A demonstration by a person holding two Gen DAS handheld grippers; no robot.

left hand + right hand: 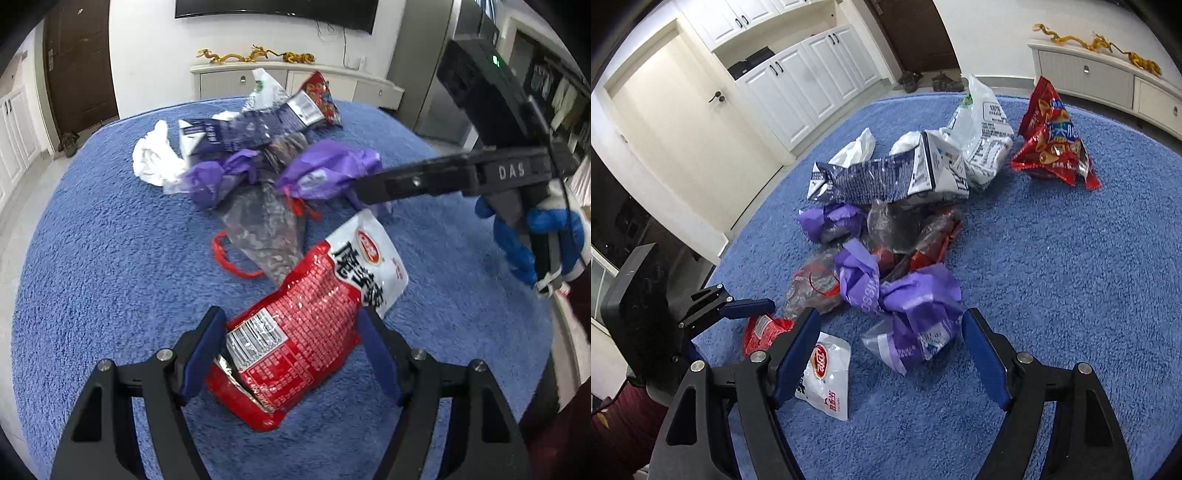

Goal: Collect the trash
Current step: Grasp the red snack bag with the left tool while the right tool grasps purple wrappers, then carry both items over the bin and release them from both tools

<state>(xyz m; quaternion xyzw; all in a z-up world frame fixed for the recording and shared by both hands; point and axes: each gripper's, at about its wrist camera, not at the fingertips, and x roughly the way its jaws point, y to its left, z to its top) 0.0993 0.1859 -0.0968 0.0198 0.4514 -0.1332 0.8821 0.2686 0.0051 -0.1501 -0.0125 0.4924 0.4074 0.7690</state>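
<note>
Trash is lying in a loose heap on a blue rug (92, 258), mostly in the upper middle of the left wrist view. Going left to right there: a white tissue (153, 158) is sitting at the heap's left edge, a dark blue and white carton (221, 136) is resting beside it, crumpled purple wrappers (325, 170) are bunching in the middle over a clear plastic bag (266, 229), and a red chip bag (319, 99) is standing at the back.

Nearest, in the lower middle, a red snack packet (306, 325) is lying flat between the spread jaws of the left claw (291, 350); neither pad seems to be pressing on it yet. To do this well, the claw should probably be coming down so both pads straddle the packet's narrow width, then closing firmly, since the glossy film is likely slipping easily.

In the right wrist view, the right claw (890, 354) is also standing open, empty, hovering over a purple wrapper (919, 317) in the lower middle; it should be keeping clear of the left.

Shaggy rug pile may be snagging the pads. White cupboards (812, 74) are filling the upper left, a low white sideboard (1108, 74) the upper right.
</note>
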